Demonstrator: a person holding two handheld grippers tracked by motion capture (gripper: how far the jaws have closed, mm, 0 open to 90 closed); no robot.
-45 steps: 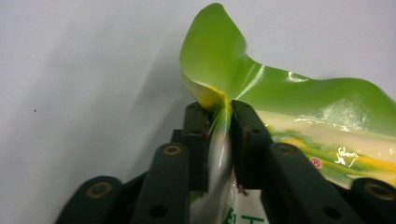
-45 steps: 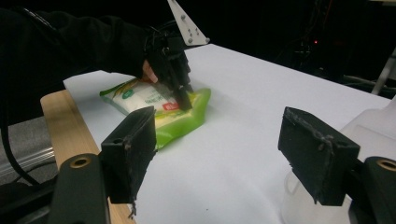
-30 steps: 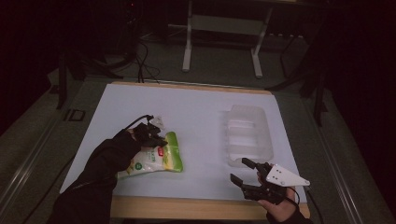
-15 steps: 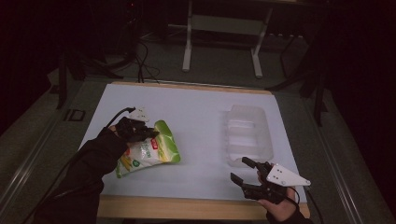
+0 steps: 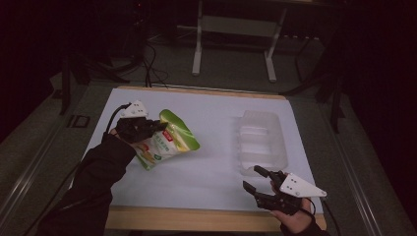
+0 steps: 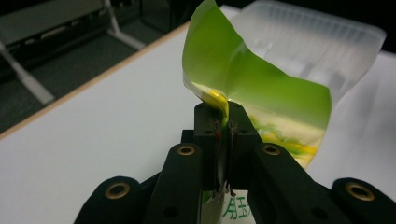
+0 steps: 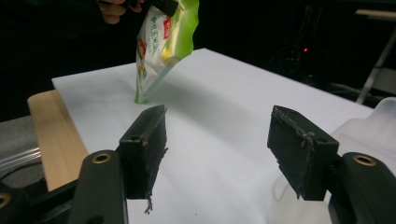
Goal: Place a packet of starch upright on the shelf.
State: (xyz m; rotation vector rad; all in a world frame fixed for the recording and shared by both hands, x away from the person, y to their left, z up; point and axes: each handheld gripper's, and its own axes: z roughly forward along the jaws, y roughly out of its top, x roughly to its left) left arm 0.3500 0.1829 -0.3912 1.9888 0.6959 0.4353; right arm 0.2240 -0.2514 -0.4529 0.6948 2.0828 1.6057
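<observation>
pouch hangs pinched at its edge in the left gripper, one corner touching the white table; lift it steadily toward the clear tray while the right gripper waits, jaws apart.

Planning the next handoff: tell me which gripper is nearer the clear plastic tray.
Right. The right gripper hovers open just off the near end of the clear plastic tray, while the left gripper is across the table, shut on the green snack bag.
</observation>
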